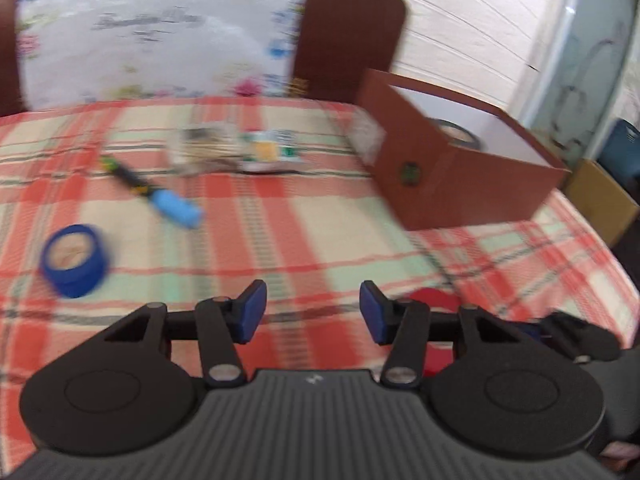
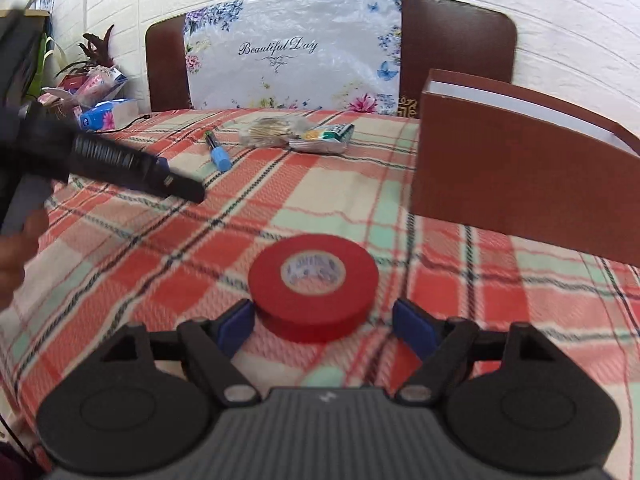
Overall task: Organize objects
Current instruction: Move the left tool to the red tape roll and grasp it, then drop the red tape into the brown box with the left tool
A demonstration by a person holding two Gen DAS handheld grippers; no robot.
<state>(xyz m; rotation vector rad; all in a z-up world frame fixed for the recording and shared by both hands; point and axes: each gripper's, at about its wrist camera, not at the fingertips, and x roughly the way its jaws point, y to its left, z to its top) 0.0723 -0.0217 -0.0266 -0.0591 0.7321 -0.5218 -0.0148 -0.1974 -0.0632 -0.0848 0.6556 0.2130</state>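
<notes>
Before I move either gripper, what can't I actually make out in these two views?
- brown box: the left wrist view shows one dark tape roll inside; its near wall hides the rest. In the right wrist view its wall hides the whole interior.
- snack packets: labels blurred in the left view, too small in the right.
- red tape roll: in the left view, mostly hidden behind the left gripper.
- blue tape roll: the left gripper's body blocks it in the right view.

A red tape roll (image 2: pixel 313 286) lies flat on the checked cloth. A blue tape roll (image 1: pixel 74 260) lies flat too, near a blue-capped marker (image 1: pixel 154 192). The brown box (image 1: pixel 452 168) stands open.
</notes>
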